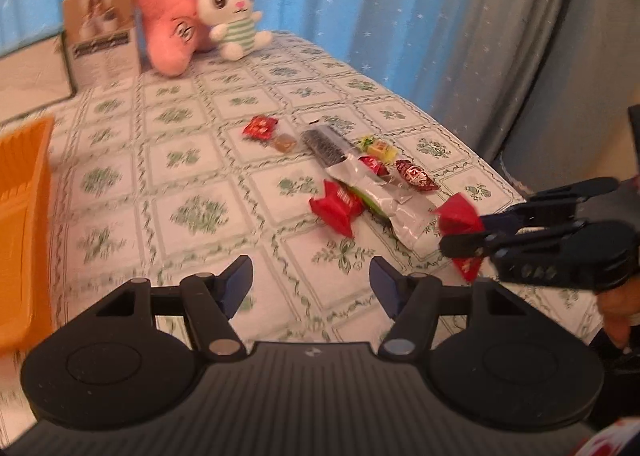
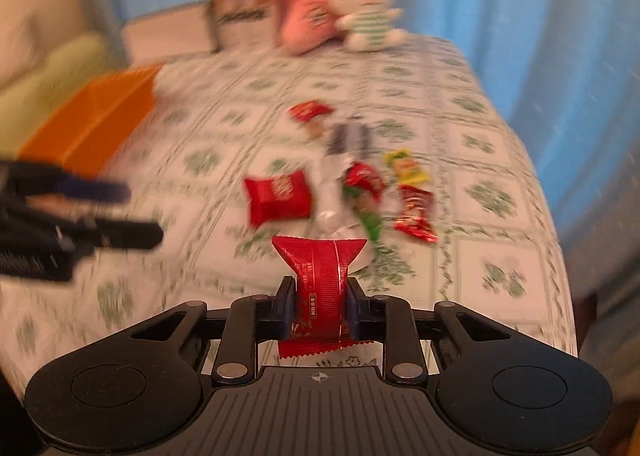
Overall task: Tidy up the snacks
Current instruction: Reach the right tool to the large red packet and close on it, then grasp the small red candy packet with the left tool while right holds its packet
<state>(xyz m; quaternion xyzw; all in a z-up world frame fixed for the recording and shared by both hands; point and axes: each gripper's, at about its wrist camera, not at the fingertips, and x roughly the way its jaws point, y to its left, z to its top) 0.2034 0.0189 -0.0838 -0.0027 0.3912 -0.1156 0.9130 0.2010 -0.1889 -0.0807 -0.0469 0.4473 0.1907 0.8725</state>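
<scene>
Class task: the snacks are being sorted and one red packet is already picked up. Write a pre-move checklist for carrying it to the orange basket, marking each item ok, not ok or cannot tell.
1. Red packet clamped between the pads of the right hand-held gripper: ok.
2. Packet lifted off the tablecloth: ok, in the left wrist view it hangs off the cloth.
3. Left hand-held gripper open and empty: ok.
4. Orange basket in sight at the table's left: ok.
5. Room inside the basket: cannot tell, its inside is not shown.
6. Other snacks, such as the silver wrapper, out of the way: ok, they lie past the held packet.
</scene>
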